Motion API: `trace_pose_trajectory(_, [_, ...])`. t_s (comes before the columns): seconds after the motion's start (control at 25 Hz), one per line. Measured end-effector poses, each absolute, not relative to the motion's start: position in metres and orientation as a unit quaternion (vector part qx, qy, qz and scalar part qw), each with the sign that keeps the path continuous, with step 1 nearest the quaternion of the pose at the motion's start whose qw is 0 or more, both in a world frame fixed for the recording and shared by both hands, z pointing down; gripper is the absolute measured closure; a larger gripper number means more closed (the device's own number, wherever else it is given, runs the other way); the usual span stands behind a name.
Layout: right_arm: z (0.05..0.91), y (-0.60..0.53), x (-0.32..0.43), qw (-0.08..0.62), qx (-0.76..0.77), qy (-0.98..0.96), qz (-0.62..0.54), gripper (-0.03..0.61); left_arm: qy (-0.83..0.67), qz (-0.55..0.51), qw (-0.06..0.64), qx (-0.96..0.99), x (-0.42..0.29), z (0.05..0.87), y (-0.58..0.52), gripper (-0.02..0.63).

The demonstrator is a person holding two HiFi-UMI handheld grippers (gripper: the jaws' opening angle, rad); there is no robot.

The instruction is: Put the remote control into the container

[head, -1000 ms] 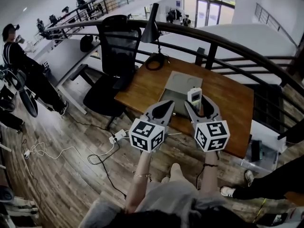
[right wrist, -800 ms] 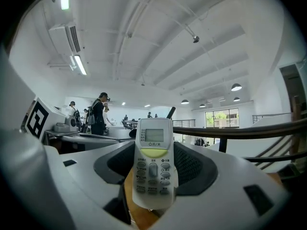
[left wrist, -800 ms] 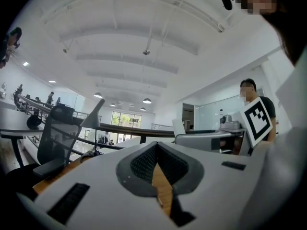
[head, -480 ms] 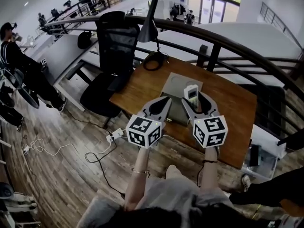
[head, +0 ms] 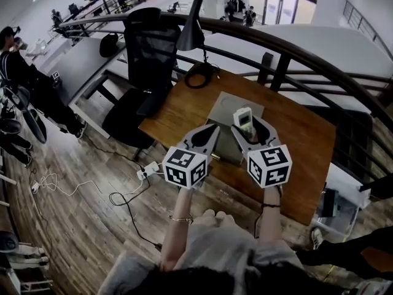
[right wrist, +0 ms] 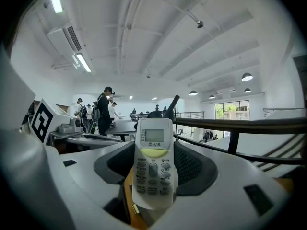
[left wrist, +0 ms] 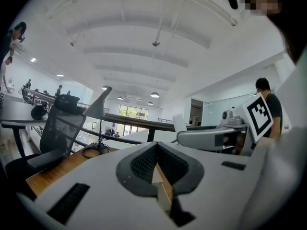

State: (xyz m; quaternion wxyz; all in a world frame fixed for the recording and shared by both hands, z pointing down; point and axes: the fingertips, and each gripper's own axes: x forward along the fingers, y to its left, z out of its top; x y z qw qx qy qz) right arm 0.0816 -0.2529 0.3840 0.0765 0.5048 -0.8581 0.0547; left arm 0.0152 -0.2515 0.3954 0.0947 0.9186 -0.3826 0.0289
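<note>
Gripping remote control (head: 244, 117) upright, right claw (head: 248, 129) hovered above grey container (head: 222, 108) on wooden surface (head: 304, 141), frame centre; left claw (head: 213, 129) sat closed (nothing between jaws) just left of it.

Open-topped container (head: 224, 112) near right tool (head: 249, 126), bare bench (head: 301, 134) to its right, lamp (head: 191, 26) and railing (head: 295, 48) beyond, chair (head: 150, 54) at left

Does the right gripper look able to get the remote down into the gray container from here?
Probably yes. The right gripper holds the remote control upright, seemingly just above the gray container on the desk. Nothing shows between them, and the left gripper sits off to one side.
</note>
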Motion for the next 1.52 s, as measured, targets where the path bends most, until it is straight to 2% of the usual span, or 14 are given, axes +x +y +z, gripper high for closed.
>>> trace_pose_trajectory(0.72, [0.452, -0.304, 0.068, 0.132, 0.482, -0.856, 0.131, 0.314, -0.37, 0.085, 0.173, 0.909, 0.014, 0.465, -0.293, 0.611])
trace_pose_trajectory(1.52, [0.545, -0.343, 0.041, 0.238, 0.422, -0.853, 0.196, 0.314, -0.376, 0.127, 0.265, 0.879, -0.001, 0.544, -0.317, 0.611])
